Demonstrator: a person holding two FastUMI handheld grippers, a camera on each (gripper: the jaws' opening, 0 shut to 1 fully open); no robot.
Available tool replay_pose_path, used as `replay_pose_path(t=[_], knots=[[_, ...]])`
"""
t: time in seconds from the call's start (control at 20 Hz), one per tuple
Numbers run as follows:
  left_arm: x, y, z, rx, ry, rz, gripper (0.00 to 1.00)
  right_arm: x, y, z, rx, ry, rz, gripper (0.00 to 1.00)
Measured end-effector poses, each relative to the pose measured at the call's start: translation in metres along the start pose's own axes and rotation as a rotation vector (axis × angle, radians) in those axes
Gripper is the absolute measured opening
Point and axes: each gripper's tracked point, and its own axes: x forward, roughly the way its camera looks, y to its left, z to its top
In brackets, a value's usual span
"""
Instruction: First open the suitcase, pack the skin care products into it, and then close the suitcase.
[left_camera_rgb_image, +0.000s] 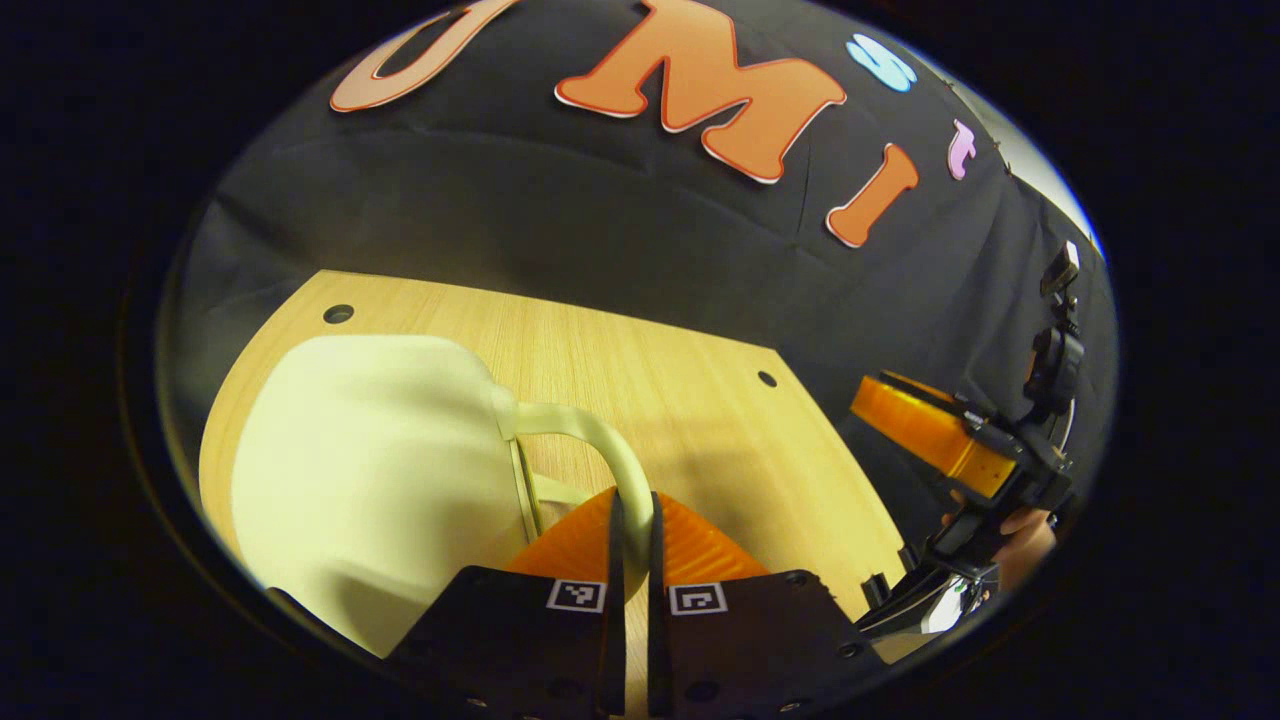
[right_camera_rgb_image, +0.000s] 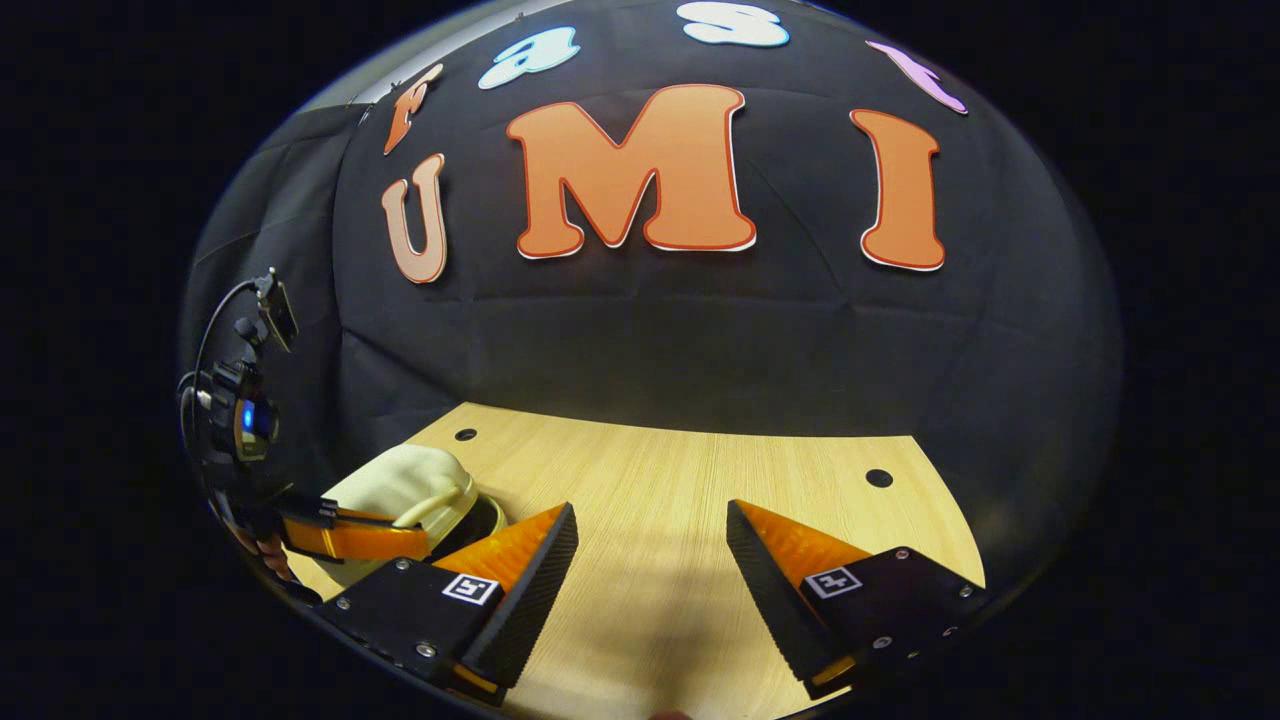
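Note:
A small cream suitcase (left_camera_rgb_image: 370, 470) lies on the wooden table (left_camera_rgb_image: 690, 390), on the left in the left gripper view. Its pale curved handle (left_camera_rgb_image: 590, 430) runs down between my left gripper's fingers. My left gripper (left_camera_rgb_image: 633, 520) is shut on that handle. In the right gripper view the suitcase (right_camera_rgb_image: 410, 480) lies at the lower left, its lid tilted up with a dark gap under it, and the left gripper (right_camera_rgb_image: 350, 540) holds it from the side. My right gripper (right_camera_rgb_image: 652, 510) hangs open over bare table (right_camera_rgb_image: 680, 470), nothing between its fingers.
The right gripper (left_camera_rgb_image: 930, 425), held by a hand (left_camera_rgb_image: 1025, 535), hovers off the table's right edge in the left gripper view. Small round holes (right_camera_rgb_image: 878, 477) mark the table's far corners. The black cloth wall stands right behind the table.

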Motion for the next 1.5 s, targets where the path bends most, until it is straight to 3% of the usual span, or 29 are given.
replay_pose_path(t=[0.25,0.6,0.75,0.8,0.9,1.0,1.15,1.25,1.3,1.5], knots=[[0.015,0.003,-0.018,0.11,0.082,0.088,0.09,0.001,-0.009,-0.008,-0.011,0.021,0.0,0.95],[0.019,-0.008,-0.022,0.123,0.076,0.097,0.34,0.002,-0.016,-0.007,-0.018,0.009,-0.005,0.95],[0.01,-0.013,-0.009,0.134,0.014,0.1,0.37,0.001,-0.015,0.002,-0.007,-0.016,0.0,0.95],[0.01,-0.013,-0.003,0.142,-0.013,0.105,0.5,0.0,-0.014,0.007,-0.009,-0.032,-0.001,0.95],[0.006,-0.009,0.012,0.164,-0.046,0.15,0.63,-0.003,-0.012,0.015,-0.021,-0.061,-0.009,0.95],[0.002,-0.009,0.022,0.178,-0.082,0.175,0.65,-0.005,-0.011,0.022,-0.031,-0.086,-0.026,0.95],[-0.005,-0.014,0.037,0.187,-0.156,0.194,0.83,-0.011,-0.003,0.034,-0.033,-0.135,-0.023,0.95],[-0.012,-0.008,0.054,0.22,-0.235,0.277,0.94,-0.014,0.001,0.041,-0.049,-0.172,-0.027,0.95],[-0.015,-0.01,0.065,0.236,-0.282,0.299,0.88,-0.014,0.001,0.04,-0.061,-0.18,-0.038,0.95],[-0.035,-0.024,0.094,0.235,-0.427,0.323,0.87,-0.02,0.012,0.051,-0.08,-0.222,-0.02,0.95]])
